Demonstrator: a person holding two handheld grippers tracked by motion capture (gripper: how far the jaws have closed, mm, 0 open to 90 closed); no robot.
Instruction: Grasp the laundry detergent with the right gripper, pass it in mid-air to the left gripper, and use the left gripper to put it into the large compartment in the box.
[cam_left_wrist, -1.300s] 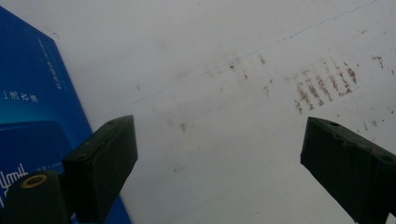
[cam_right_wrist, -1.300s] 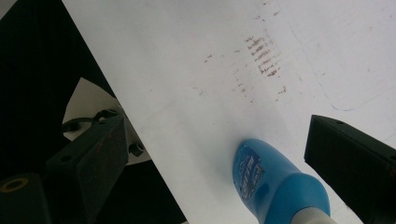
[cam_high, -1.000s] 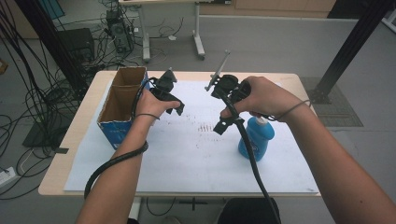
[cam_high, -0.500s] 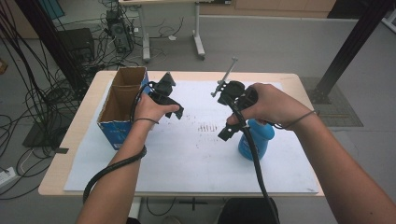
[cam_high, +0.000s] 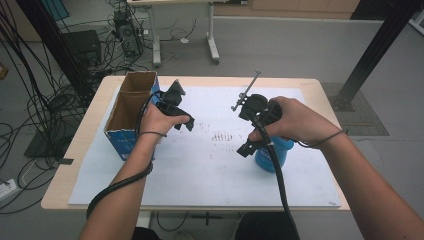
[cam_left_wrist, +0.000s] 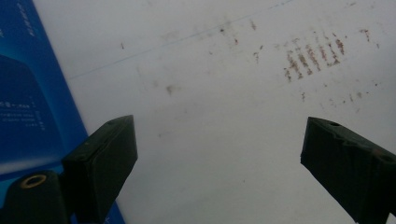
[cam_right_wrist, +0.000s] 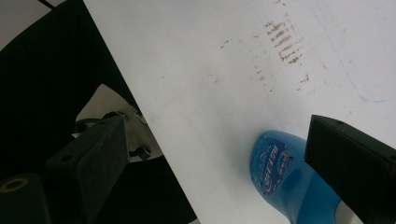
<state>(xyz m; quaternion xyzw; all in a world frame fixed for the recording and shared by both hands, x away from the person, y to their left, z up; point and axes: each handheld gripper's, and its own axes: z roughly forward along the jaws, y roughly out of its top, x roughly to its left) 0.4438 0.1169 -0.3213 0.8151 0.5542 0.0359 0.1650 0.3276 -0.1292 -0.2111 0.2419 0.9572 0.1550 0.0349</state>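
Two tongs spread, pinching nothing: left tongs (cam_high: 186, 123) beside box (cam_high: 131, 107), right tongs (cam_high: 243, 149) above blue bottle (cam_high: 274, 155) near tabletop's right edge. Lower right tongs squarely around bottle's body, close gently, avoid tipping.

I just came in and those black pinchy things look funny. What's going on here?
A person holds a gripper in each hand over a table covered with a white sheet. The right gripper, jaws open, hangs above a blue bottle lying on the sheet and seems to be going for it. The left gripper, also open with nothing between its jaws, hovers beside a blue cardboard box. Nothing is held.
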